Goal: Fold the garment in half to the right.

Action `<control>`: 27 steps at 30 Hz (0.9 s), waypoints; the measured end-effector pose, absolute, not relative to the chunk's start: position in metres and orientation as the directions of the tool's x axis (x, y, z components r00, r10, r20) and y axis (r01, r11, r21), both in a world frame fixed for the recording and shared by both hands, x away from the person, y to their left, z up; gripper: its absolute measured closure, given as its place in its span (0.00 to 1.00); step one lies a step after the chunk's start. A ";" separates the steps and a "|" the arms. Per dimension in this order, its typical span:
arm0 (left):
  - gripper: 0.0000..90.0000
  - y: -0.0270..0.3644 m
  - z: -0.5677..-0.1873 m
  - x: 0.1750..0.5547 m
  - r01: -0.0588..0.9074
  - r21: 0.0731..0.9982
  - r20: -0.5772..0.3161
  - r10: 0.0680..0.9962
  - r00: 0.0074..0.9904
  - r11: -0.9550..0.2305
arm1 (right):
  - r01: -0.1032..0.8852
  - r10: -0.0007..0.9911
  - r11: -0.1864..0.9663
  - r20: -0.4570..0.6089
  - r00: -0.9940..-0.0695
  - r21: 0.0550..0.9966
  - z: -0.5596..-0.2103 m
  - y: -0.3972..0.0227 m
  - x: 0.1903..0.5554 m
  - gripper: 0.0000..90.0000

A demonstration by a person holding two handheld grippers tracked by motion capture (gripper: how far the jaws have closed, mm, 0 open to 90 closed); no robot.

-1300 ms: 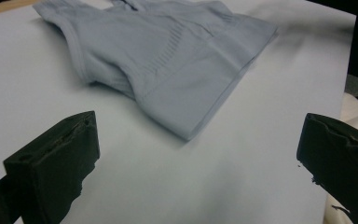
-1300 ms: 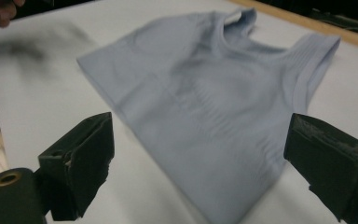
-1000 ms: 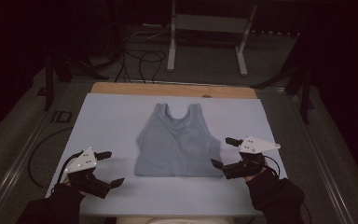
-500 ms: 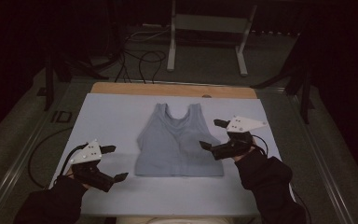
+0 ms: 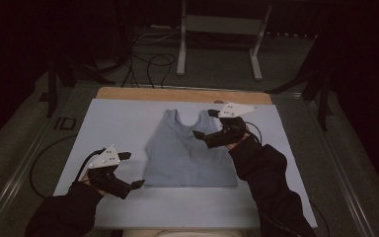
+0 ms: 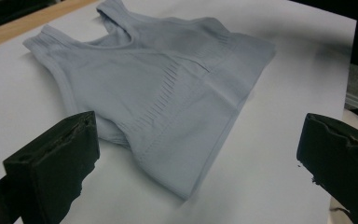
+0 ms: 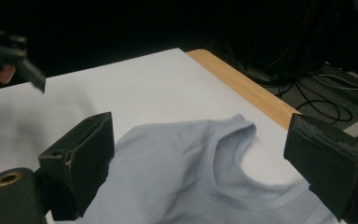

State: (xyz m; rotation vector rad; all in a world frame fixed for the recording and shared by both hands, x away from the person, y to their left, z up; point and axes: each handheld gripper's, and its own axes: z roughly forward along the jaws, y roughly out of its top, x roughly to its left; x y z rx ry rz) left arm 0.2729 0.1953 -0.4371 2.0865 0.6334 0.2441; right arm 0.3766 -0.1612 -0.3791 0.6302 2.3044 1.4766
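A person in dark sleeves works at a pale blue surface [image 5: 128,118] under dim light, with a pair of black tongs in each hand. At near left, the left tongs [image 5: 134,170] sit low over the surface just beside the near left corner of a light grey-blue crop top [image 5: 185,155], their jaws spread wide and holding nothing; a grey three-cornered plate [image 5: 107,157] rides on top of them. In the left gripper view the same open jaws frame that corner of the garment, whose ribbed band runs across the cloth.

At the centre, the crop top lies flat and face up, straps toward the far edge and hem toward the person, spread out on the pale sheet.

To the right, the right tongs [image 5: 201,136] hang over the top's right side, below its right strap, jaws parted and closed on nothing. Whether the tips touch the cloth cannot be told. In the right gripper view the open jaws bracket the neckline and one strap, and the left tongs show at far upper left.

Along the far edge runs a bare wooden strip [image 5: 177,95]. Beyond it, cables [image 5: 150,61] trail on the floor beside a metal stand [image 5: 219,44].
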 end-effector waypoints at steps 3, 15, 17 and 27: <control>0.00 0.191 -0.440 0.276 0.364 0.812 -0.073 0.540 0.839 -0.456 | 0.191 0.527 0.371 -0.037 -0.849 0.909 -0.380 -0.152 0.387 0.10; 0.00 0.173 -0.463 0.289 0.451 0.752 -0.109 0.585 0.804 -0.480 | 0.237 0.515 0.397 -0.001 -0.857 0.887 -0.402 -0.112 0.430 0.10; 0.00 0.170 -0.468 0.291 0.472 0.736 -0.123 0.591 0.797 -0.484 | 0.249 0.510 0.407 0.008 -0.860 0.879 -0.407 -0.105 0.436 0.10; 0.00 0.160 -0.490 0.303 0.538 0.695 -0.143 0.641 0.754 -0.478 | 0.275 0.502 0.432 0.025 -0.865 0.859 -0.432 -0.074 0.464 0.10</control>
